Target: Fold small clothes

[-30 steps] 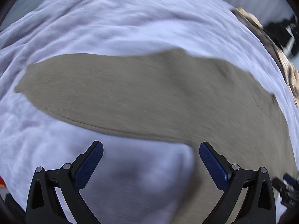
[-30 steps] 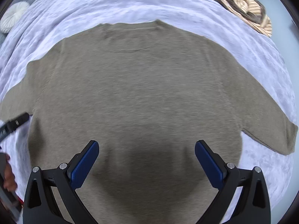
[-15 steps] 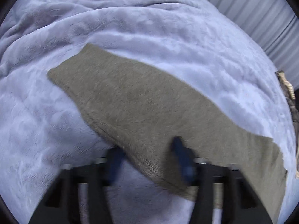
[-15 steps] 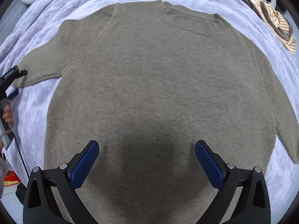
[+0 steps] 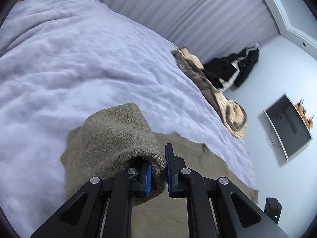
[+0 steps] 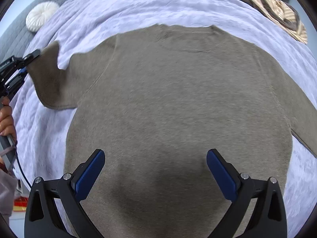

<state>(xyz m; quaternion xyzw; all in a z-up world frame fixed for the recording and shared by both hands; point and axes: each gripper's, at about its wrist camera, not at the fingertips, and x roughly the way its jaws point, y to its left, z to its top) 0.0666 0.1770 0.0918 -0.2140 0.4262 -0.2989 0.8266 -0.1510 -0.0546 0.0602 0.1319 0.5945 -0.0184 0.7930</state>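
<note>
**Sleeve pinched, sweater spread on the bed**

Left wrist view, and the left gripper has its jaws nearly together, having just been closing, with the sleeve of the sweater bunched between the blue pads and draped over the left finger. Only this view shows the wall beyond the sweater: curtains, a wall screen, dark clothes on the floor past the bed's edge, and a small black box with a green light.

Right wrist view now, and the whole sweater shows: it lies flat on the lilac blanket, neckline away from the camera. The right gripper hangs over the sweater's lower body, jaws wide apart, nothing between them, its shadow on the knit. To the sweater's left, the other gripper holds the sleeve end, lifted off the blanket, with a hand on its handle and a cable trailing.

A round white cushion sits beyond the sweater's left shoulder. A striped garment lies beyond its right shoulder, seen in both views. Nothing lies on the sweater's body.
</note>
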